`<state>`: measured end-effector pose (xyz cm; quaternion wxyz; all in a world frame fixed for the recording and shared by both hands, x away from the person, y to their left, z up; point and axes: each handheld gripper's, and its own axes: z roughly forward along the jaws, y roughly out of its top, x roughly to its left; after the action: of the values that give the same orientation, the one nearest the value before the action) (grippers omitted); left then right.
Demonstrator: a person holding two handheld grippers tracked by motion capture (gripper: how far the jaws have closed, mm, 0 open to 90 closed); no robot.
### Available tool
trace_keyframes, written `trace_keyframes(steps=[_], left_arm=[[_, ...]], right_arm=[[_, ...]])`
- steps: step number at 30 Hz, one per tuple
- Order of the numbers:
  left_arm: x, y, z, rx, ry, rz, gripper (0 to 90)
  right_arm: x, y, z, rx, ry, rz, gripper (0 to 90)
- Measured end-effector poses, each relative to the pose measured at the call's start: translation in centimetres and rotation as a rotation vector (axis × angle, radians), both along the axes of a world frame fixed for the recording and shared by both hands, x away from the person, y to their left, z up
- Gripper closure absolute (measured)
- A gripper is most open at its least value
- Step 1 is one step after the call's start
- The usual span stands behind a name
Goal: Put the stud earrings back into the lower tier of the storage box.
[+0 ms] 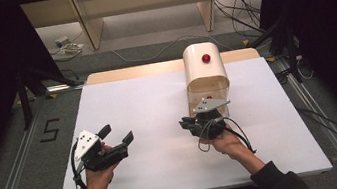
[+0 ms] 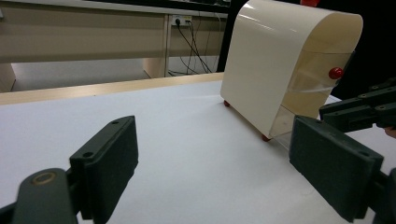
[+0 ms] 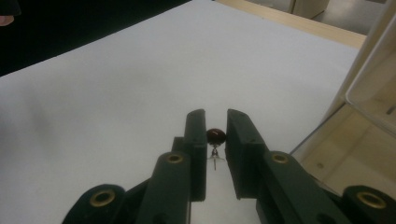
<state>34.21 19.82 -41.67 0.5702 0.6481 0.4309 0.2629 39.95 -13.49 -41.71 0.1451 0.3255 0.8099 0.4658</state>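
Note:
A cream box (image 1: pixel 206 73) with a rounded top and a red knob (image 1: pixel 206 58) stands at the back right of the white table (image 1: pixel 158 106). In the left gripper view the box (image 2: pixel 285 60) shows a clear front flap with a red knob (image 2: pixel 335 73). My right gripper (image 1: pixel 188 123) hovers just in front of the box, shut on a small dark red bead (image 3: pixel 216 135) with a thin metal pin hanging under it. In its own view, the right gripper (image 3: pixel 216 116) points over bare table, with the box (image 3: pixel 369 107) at the right. My left gripper (image 1: pixel 117 133) rests open and empty at the front left.
The left gripper (image 2: pixel 215 158) looks across the table toward the box, and the right gripper (image 2: pixel 364 109) juts in from the right edge. A wooden strip (image 1: pixel 162 67) borders the table's far side. Cables (image 1: pixel 245 12) lie on the floor behind.

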Motion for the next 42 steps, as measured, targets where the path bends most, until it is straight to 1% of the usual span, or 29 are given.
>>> trace_keyframes(steps=[3,5,8,10,12,21,26,30,34,38,42], left_arm=[[0.0,0.0,0.0,0.007,0.001,-0.003,15.6],[0.0,0.0,0.0,0.0,0.0,-0.001,15.6],[0.0,0.0,0.0,0.007,0.001,-0.004,15.6],[0.0,0.0,0.0,-0.001,-0.001,-0.003,15.6],[0.0,0.0,0.0,0.005,-0.001,-0.007,15.6],[-0.1,-0.1,0.0,0.003,-0.005,-0.011,15.6],[-0.1,-0.1,0.0,0.003,-0.006,-0.01,15.6],[-0.1,0.0,0.1,0.004,-0.006,-0.01,15.6],[-0.1,0.0,0.1,0.002,-0.008,-0.01,15.6],[-0.1,-0.1,0.1,0.003,-0.007,-0.011,15.6],[-0.1,-0.1,0.1,0.004,-0.006,-0.011,15.6]], right_arm=[[0.0,-0.3,0.1,0.001,-0.002,-0.008,79.0],[0.1,-0.6,0.2,0.001,-0.002,-0.014,79.0],[0.1,-0.9,0.2,0.003,-0.007,-0.023,79.0],[0.2,-1.2,0.3,0.006,-0.008,-0.028,78.9],[0.2,-1.4,0.3,0.005,-0.004,-0.034,79.0],[0.2,-2.2,0.4,0.006,-0.007,-0.06,78.9],[0.3,-2.6,0.4,-0.006,-0.022,-0.071,78.9],[0.4,-3.0,0.4,-0.007,-0.018,-0.087,78.9],[0.6,-3.3,0.4,-0.014,-0.027,-0.099,78.9],[0.9,-3.8,0.3,-0.02,-0.028,-0.116,78.9],[1.3,-4.3,0.1,-0.026,-0.017,-0.142,78.7]])
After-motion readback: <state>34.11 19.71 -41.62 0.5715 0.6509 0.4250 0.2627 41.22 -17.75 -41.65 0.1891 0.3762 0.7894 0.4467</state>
